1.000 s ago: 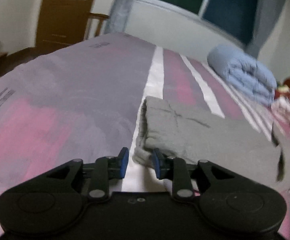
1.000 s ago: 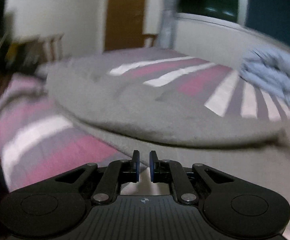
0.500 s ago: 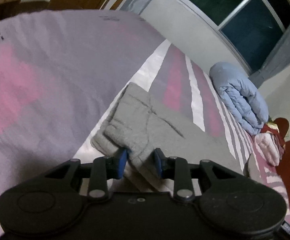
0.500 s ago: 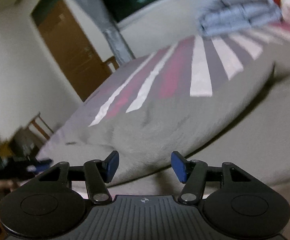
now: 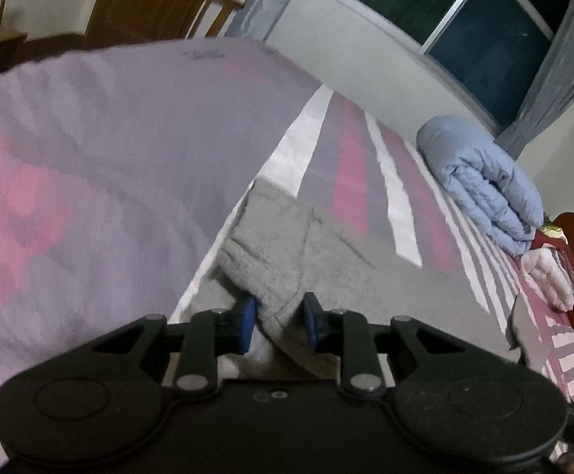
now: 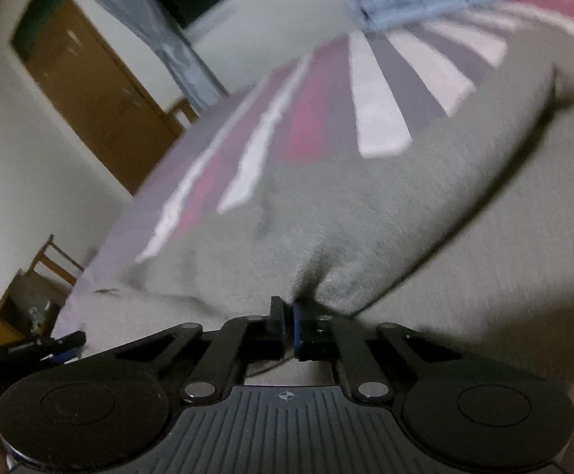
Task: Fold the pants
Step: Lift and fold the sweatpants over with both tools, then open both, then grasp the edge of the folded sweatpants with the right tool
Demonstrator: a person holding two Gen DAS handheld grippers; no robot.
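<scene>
Grey pants lie folded on a bed with a pink, grey and white striped sheet. My left gripper is at their near corner, its blue pads closing on a thick fold of the grey cloth. In the right wrist view the pants fill the middle, with one layer doubled over another. My right gripper has its jaws closing to nearly touching, pinching the puckered edge of that upper layer. The left gripper shows low at the left in the right wrist view.
A rolled light-blue quilt lies along the bed's far side under a dark window, with pink bedding beside it. A brown door and wooden chairs stand beyond the bed's left end.
The right gripper rolled, opened wide half a second ago, then closed on the edge of the pants' upper layer. The left gripper kept its hold on the corner and rolled a little.
</scene>
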